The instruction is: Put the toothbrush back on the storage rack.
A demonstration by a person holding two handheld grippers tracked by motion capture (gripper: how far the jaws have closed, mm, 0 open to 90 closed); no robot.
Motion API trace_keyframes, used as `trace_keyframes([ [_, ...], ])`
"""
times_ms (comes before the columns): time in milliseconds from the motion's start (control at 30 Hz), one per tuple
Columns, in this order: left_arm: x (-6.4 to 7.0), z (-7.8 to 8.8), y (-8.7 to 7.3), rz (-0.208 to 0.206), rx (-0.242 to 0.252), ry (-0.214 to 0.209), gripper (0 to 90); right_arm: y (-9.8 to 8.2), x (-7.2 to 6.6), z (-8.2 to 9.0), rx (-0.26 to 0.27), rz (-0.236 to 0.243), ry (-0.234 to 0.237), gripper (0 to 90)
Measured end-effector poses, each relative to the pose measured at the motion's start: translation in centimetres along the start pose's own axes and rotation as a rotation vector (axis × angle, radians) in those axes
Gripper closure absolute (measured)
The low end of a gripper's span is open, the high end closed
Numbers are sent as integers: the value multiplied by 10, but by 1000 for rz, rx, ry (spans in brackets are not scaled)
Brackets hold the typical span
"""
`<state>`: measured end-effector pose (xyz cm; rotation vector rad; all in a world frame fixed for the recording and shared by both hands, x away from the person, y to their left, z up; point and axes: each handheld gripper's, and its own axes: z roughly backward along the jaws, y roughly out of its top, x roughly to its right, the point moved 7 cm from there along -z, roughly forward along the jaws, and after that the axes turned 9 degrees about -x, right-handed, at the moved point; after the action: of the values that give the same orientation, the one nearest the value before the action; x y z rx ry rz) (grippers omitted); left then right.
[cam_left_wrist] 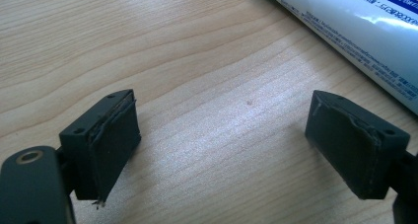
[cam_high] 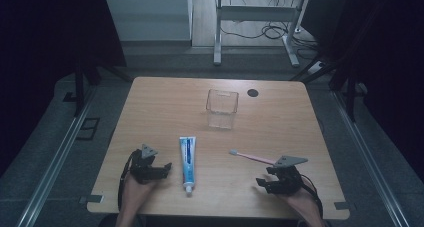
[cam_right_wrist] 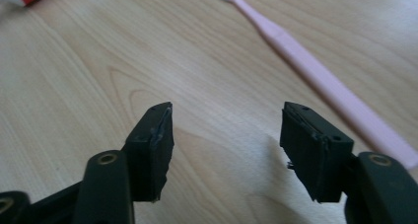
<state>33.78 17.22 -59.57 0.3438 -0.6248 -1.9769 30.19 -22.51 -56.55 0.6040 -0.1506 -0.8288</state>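
Note:
A white and blue toothpaste tube [cam_high: 187, 162] lies lengthwise near the table's front, cap toward me; its body crosses the top right of the left gripper view [cam_left_wrist: 355, 31]. A pink toothbrush [cam_high: 252, 157] lies to its right, head pointing left, and runs diagonally through the right gripper view [cam_right_wrist: 315, 71]. A clear plastic cup [cam_high: 222, 108] stands upright behind them. My left gripper [cam_high: 162, 168] rests open just left of the tube, with bare wood between its jaws [cam_left_wrist: 222, 145]. My right gripper [cam_high: 262, 183] is open in front of the toothbrush handle, nothing between its jaws [cam_right_wrist: 226, 140].
The wooden table [cam_high: 165, 102] has a small dark round mark [cam_high: 253, 92] near its back edge. Beyond the table stand a metal desk frame [cam_high: 255, 17] and loose cables on the floor [cam_high: 272, 32]. Rails run along both sides of the table.

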Motion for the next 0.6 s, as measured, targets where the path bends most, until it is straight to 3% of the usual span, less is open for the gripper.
trace_keyframes([
  [600, 0, 0, 0, 3, 3, 0, 130, 18, 42, 13, -1, -20, -57, 634],
])
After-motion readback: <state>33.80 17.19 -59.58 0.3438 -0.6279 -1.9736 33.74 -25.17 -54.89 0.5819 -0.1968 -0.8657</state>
